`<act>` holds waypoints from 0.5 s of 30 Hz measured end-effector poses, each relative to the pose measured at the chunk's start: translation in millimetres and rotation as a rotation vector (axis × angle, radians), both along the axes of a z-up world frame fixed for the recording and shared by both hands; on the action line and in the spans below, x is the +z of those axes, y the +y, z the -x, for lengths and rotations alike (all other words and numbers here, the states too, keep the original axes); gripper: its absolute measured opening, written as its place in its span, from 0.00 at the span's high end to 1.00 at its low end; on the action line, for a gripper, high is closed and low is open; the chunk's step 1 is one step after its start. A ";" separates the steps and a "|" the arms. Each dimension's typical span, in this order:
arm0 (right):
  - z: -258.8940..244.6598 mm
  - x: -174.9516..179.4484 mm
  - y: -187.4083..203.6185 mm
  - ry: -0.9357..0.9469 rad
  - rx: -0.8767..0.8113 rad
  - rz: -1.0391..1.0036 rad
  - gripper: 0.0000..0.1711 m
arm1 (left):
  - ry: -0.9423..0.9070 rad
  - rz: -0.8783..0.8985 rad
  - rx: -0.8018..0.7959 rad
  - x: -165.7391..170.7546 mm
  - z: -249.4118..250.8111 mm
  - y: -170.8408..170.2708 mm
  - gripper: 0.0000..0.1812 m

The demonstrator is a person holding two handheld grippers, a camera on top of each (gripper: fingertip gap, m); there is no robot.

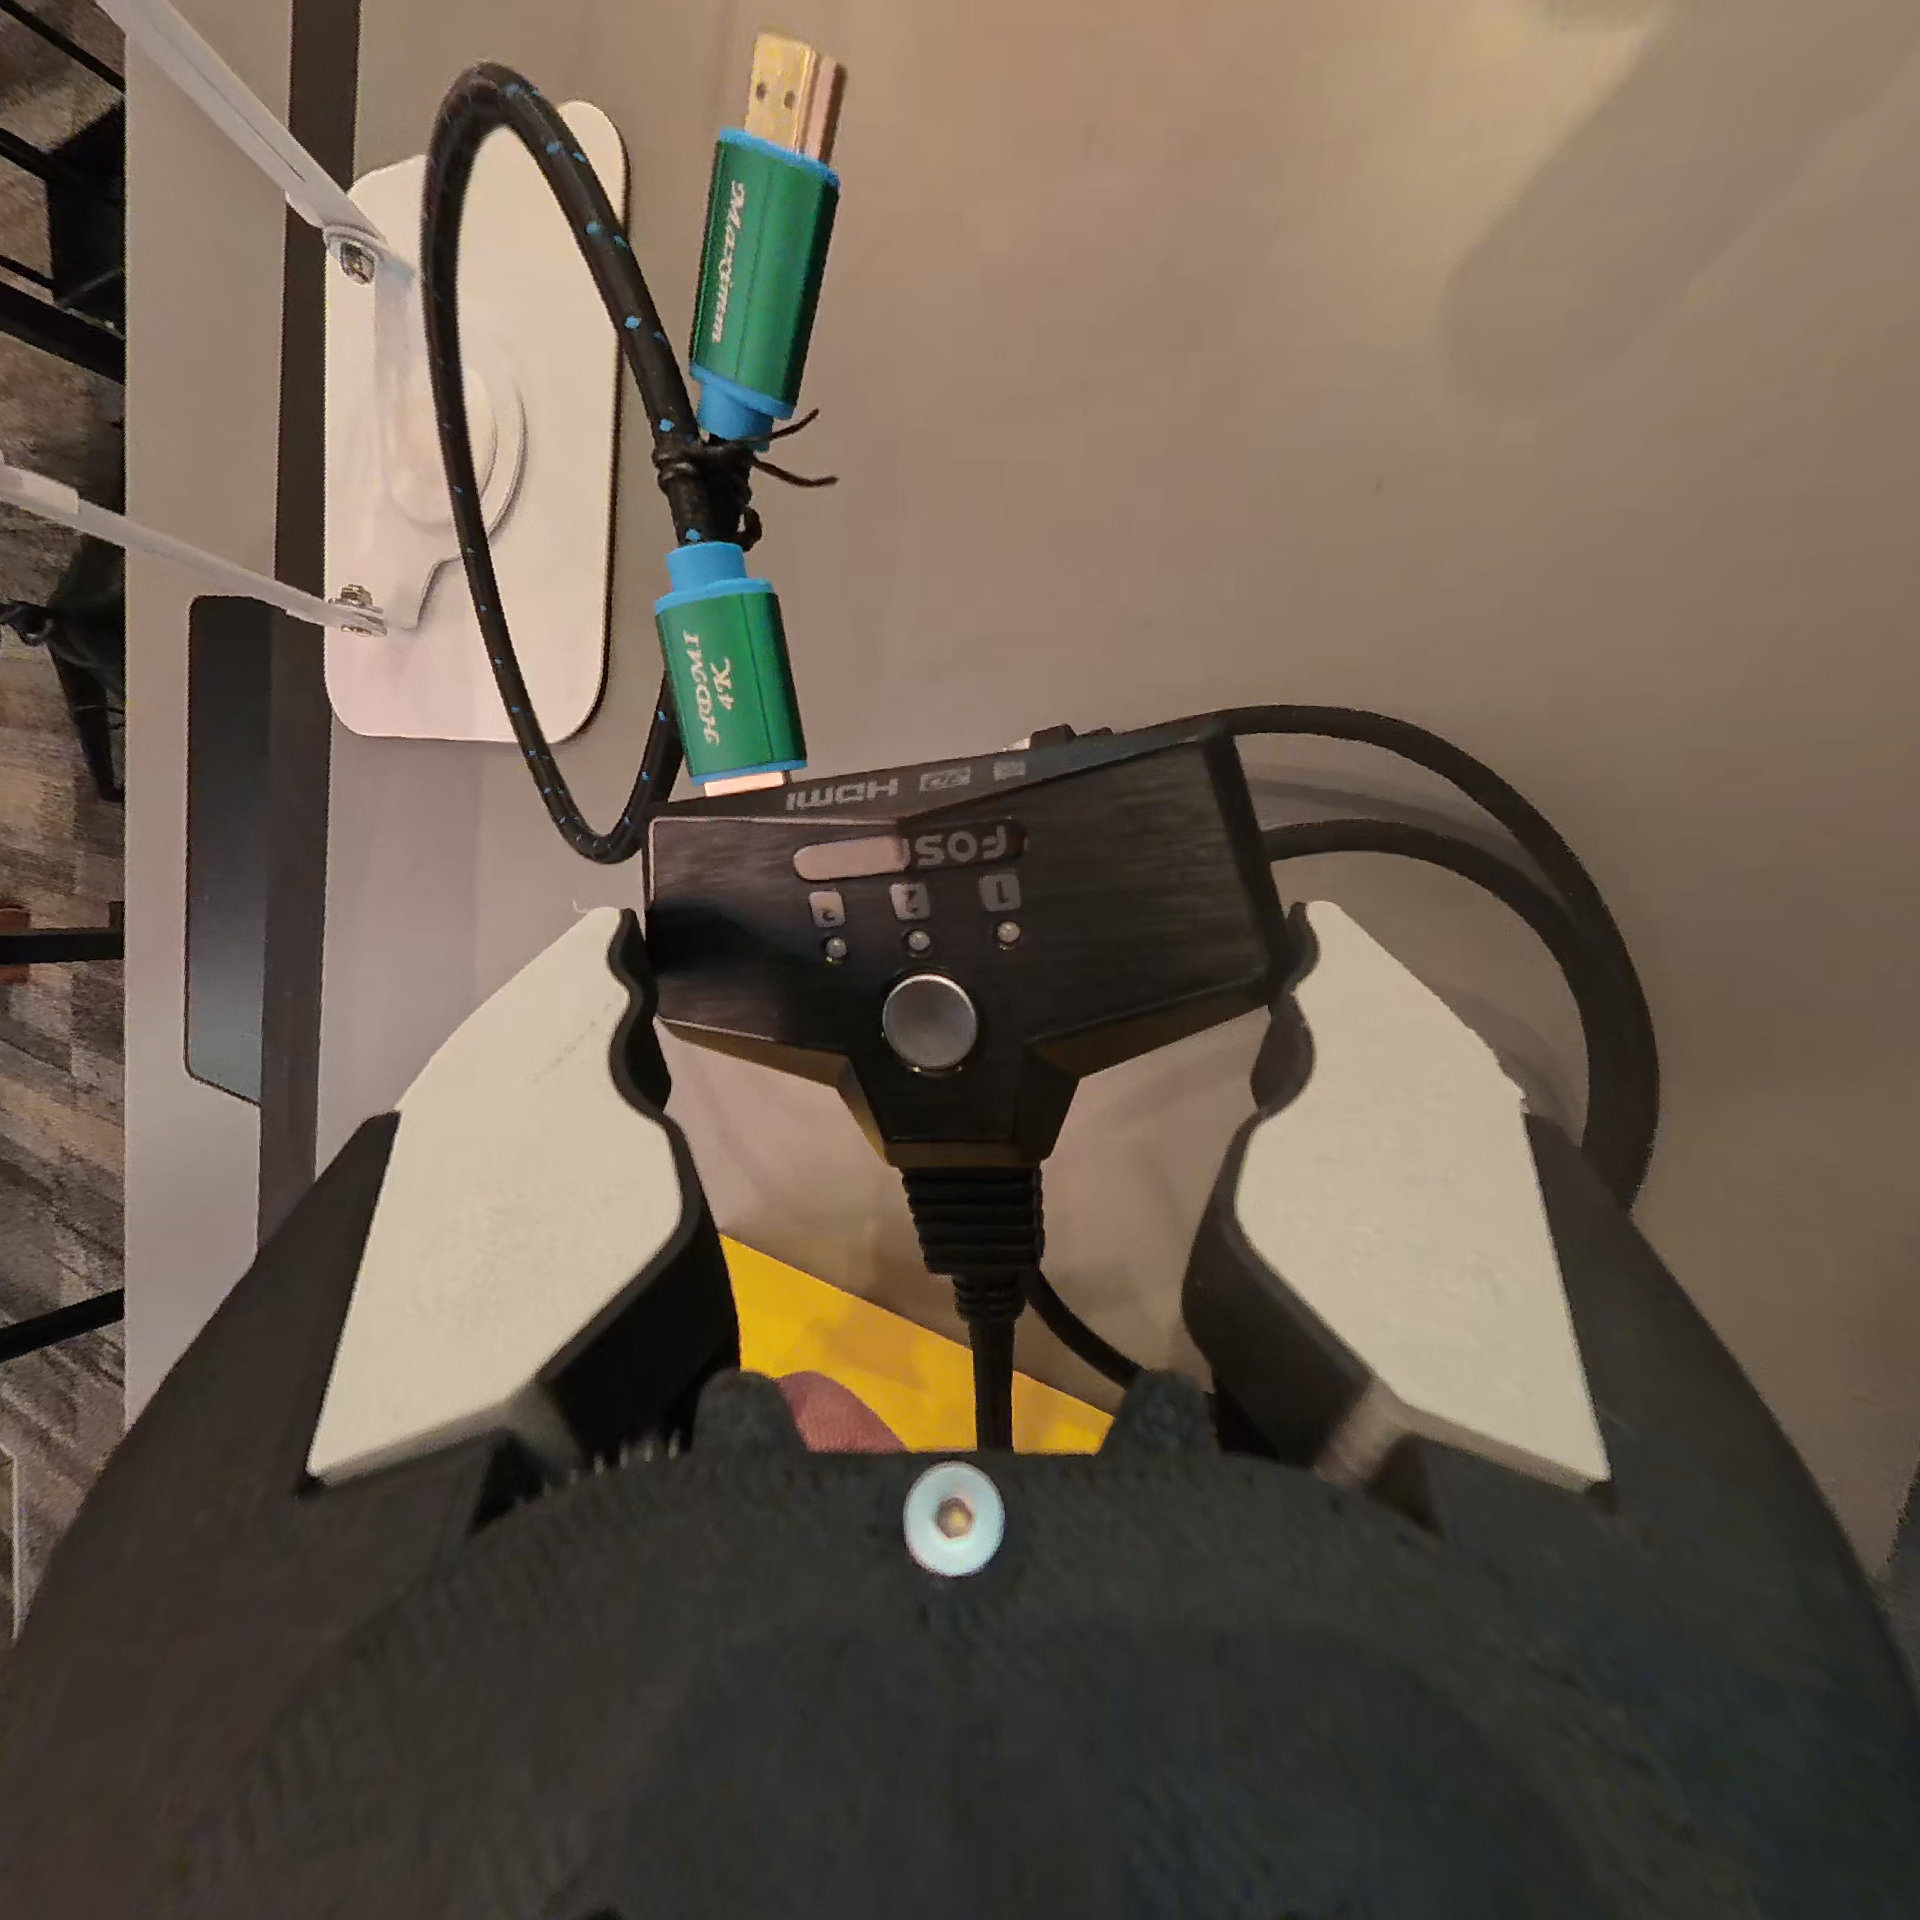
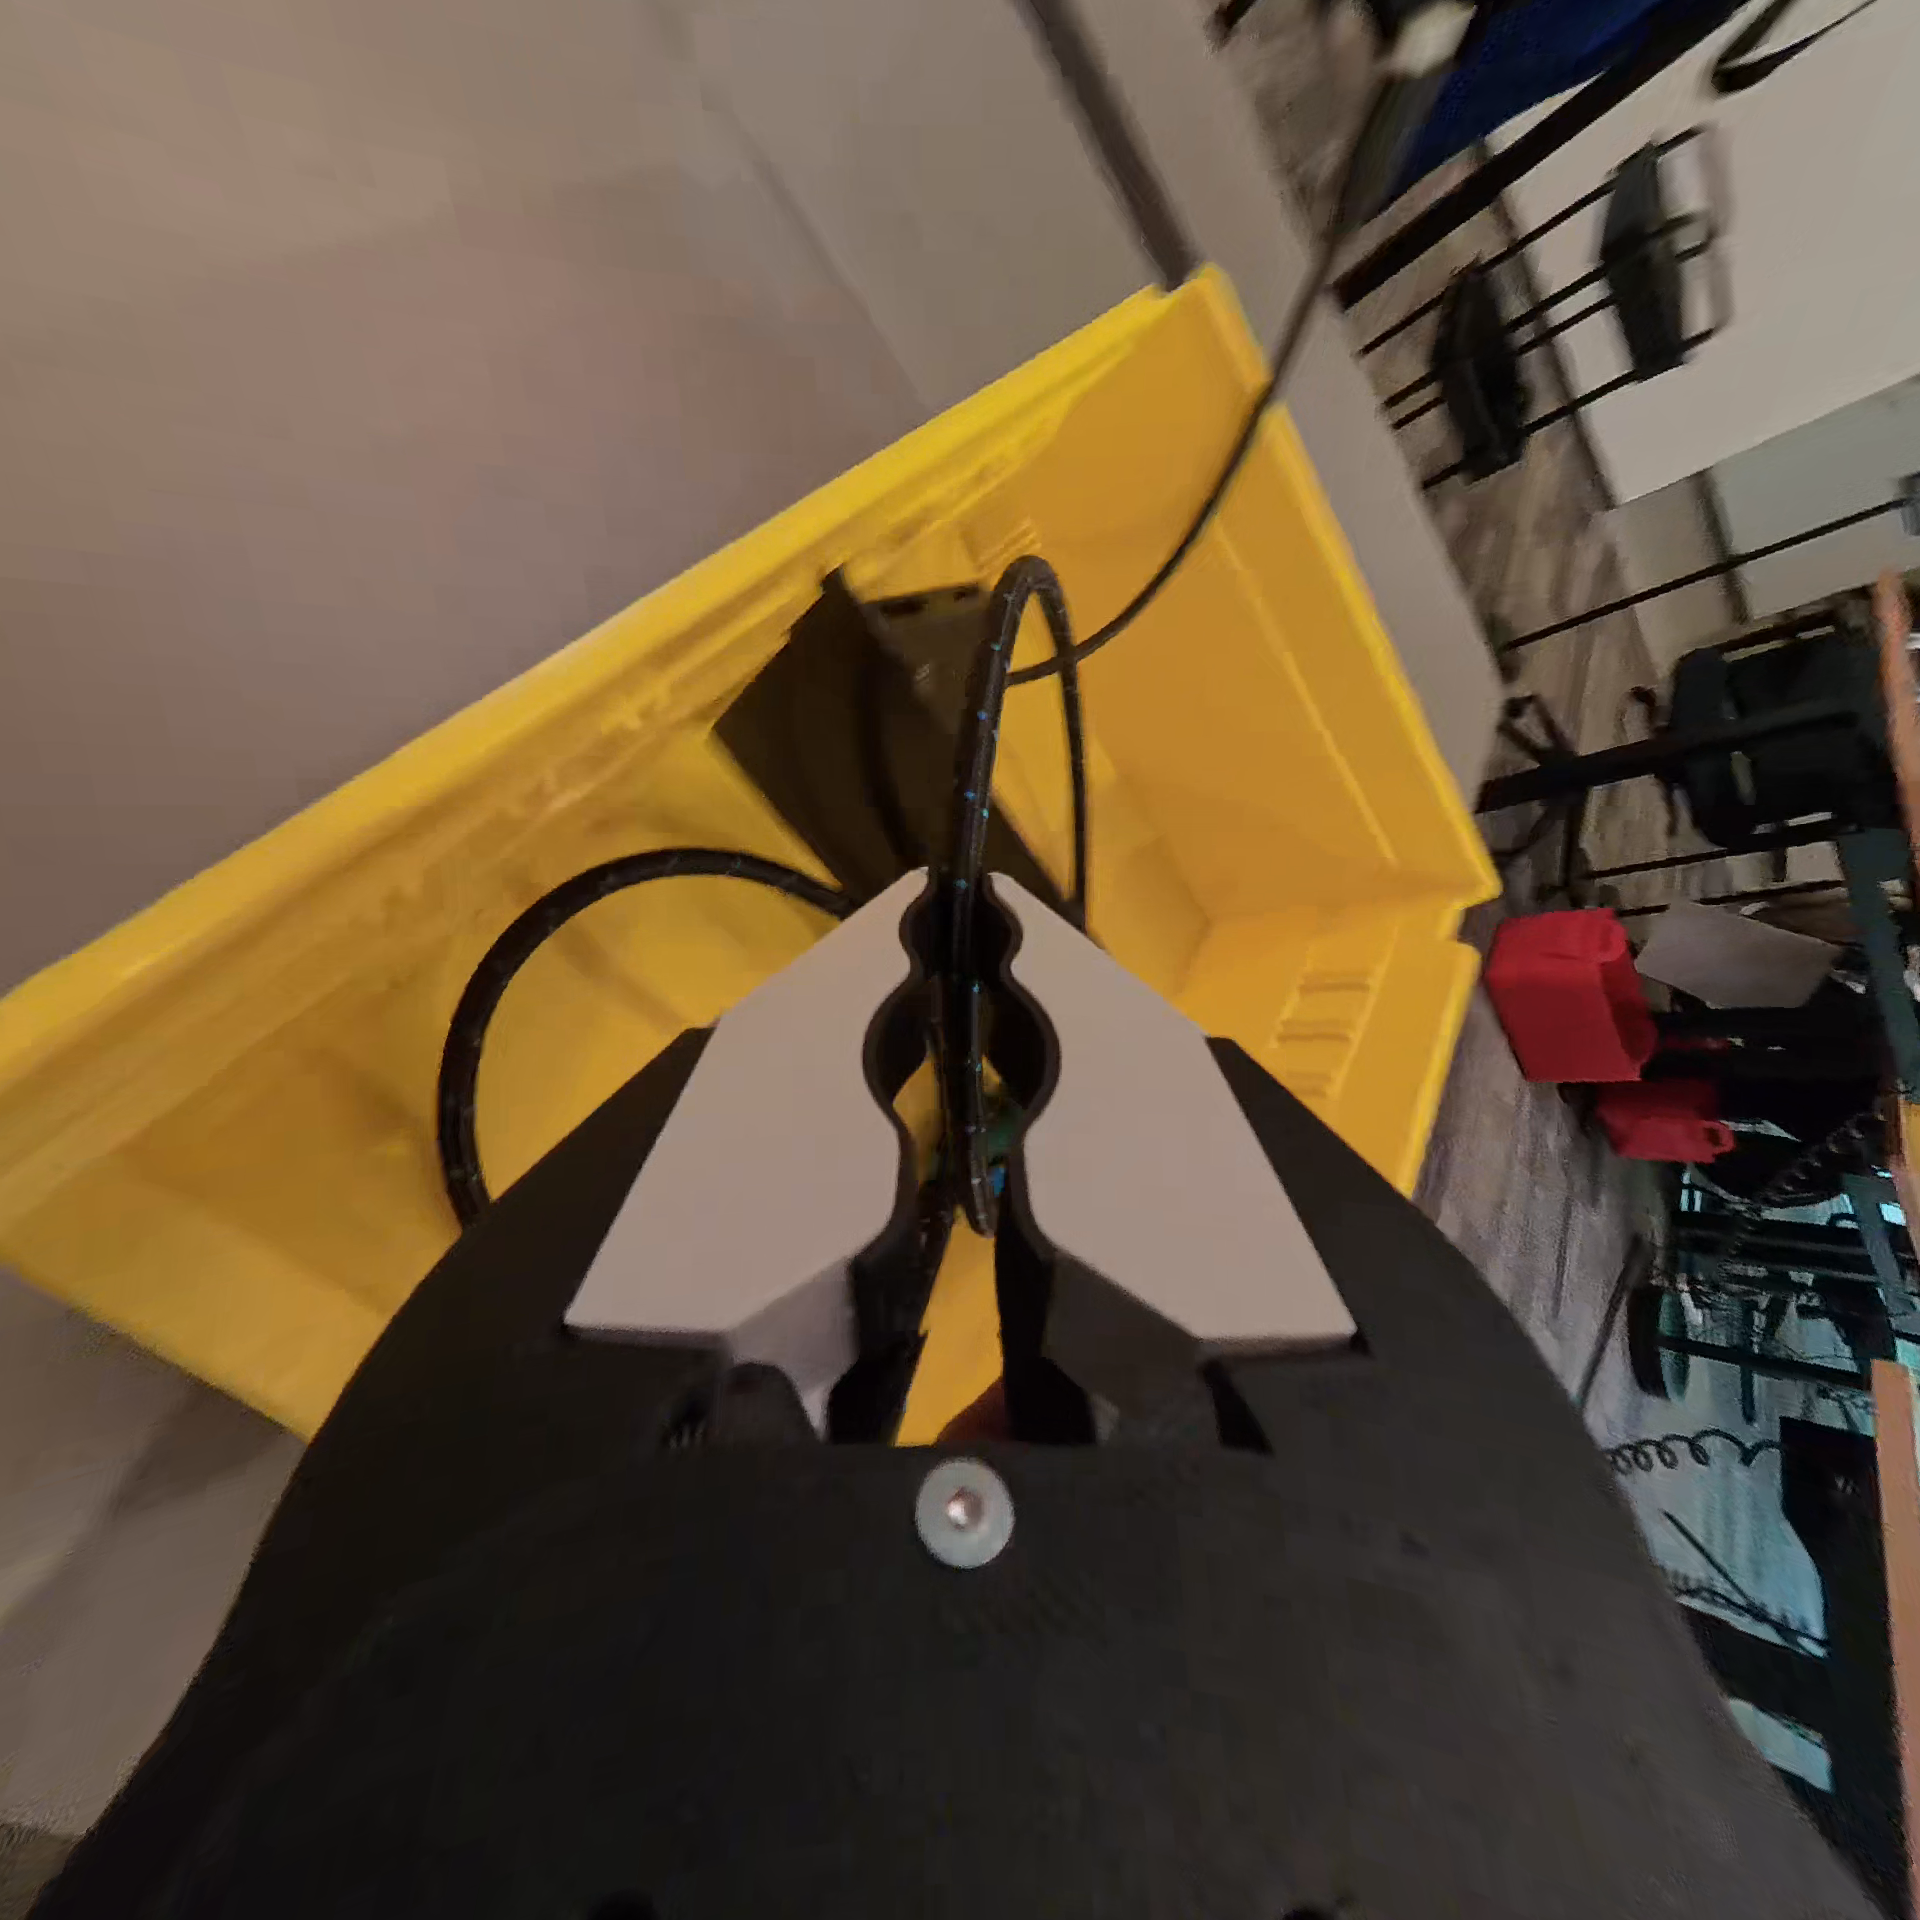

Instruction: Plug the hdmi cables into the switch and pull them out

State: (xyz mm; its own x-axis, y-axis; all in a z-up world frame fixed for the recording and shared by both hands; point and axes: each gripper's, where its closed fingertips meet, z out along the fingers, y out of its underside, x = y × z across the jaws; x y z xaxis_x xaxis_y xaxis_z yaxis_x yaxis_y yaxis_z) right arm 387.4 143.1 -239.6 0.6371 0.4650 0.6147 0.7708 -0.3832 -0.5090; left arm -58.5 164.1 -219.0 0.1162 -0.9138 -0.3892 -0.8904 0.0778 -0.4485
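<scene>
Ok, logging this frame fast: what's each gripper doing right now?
Left gripper: closed on the black HDMI switch.
Right gripper: closed on the braided black cable.

Writing on items: lettering present, wording not transcribed.
Black switch [image 1: 956, 914]: white printed marks along its top edge, a logo and three small marked squares on its face. Braided cable [image 1: 457, 312]: pale script lettering on the plugged green connector [image 1: 732, 691] and the loose green connector [image 1: 764, 265]. Right wrist view: nothing legible.
</scene>
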 end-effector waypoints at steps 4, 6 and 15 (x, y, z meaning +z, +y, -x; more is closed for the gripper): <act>-16.5 59.6 -4.5 0.131 -0.068 -0.221 0.99 | -0.007 0.004 0.004 0.1 2.6 -0.2 0.39; -24.2 88.2 -15.2 0.165 -0.078 -0.314 0.99 | -0.001 -0.001 0.000 0.0 1.2 1.0 0.39; -30.0 153.4 -76.9 0.188 0.023 -0.345 0.99 | -0.007 -0.003 -0.013 0.0 -7.3 -0.1 0.39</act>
State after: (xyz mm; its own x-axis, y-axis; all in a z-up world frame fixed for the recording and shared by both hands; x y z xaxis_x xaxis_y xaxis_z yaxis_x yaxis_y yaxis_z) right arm 417.5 66.2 -86.2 0.7452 0.2672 0.6110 0.6584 -0.1488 -0.7378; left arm -51.2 164.0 -219.0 0.1067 -0.9141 -0.3911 -0.8861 0.0910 -0.4545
